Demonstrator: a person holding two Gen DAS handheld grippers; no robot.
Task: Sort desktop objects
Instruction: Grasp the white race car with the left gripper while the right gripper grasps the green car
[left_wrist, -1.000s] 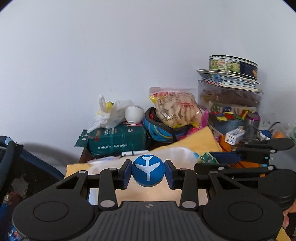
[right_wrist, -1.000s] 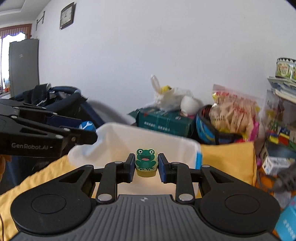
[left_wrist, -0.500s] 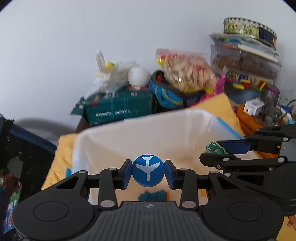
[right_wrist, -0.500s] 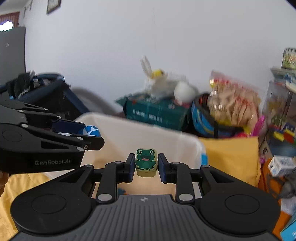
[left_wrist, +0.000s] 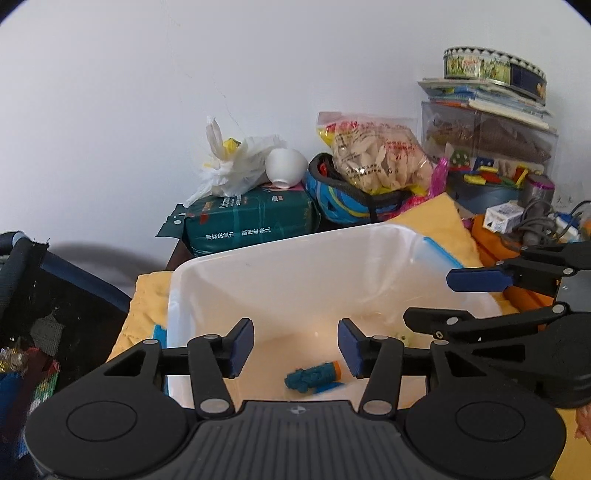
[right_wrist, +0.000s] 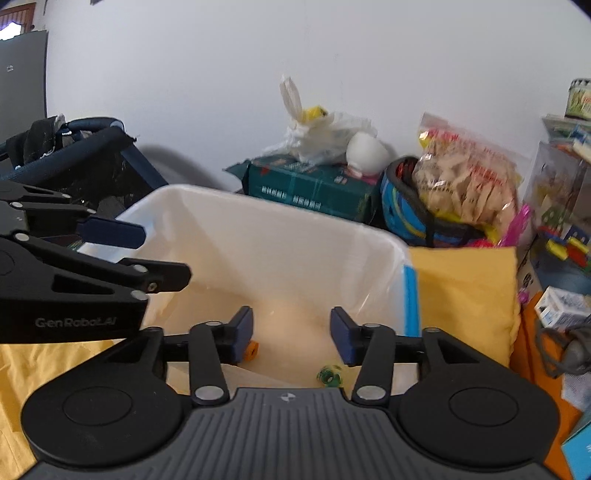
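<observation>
White plastic fills most of what I see: the storage bin (left_wrist: 295, 258) sits on a yellow cloth (right_wrist: 465, 291), and both my tools hang over its open top. My left tool (left_wrist: 295, 345) stands wide, nothing between its blue pads (left_wrist: 242, 343). Below it, on the bin floor, lies a teal toy with an orange end (left_wrist: 314, 376), blurred, so I cannot make out its shape. My right tool (right_wrist: 291, 332) is wide too and holds nothing; from the left camera it shows at the right edge (left_wrist: 480, 295), above the bin's right wall. Under the right tool a small green frog piece (right_wrist: 330, 374) lies on the bin floor, close to the near wall, and a small orange bit (right_wrist: 252, 349) peeks out beside the left pad. From the right camera my left tool shows side-on at the left (right_wrist: 122, 254), over the bin's left rim.

Behind the bin, against the wall, a dark green package (left_wrist: 251, 225) carries a white plastic bag (left_wrist: 232, 166) and an overturned white bowl (left_wrist: 286, 166). Beside it a blue helmet (left_wrist: 343, 203) holds a bag of snacks (left_wrist: 373, 155).
</observation>
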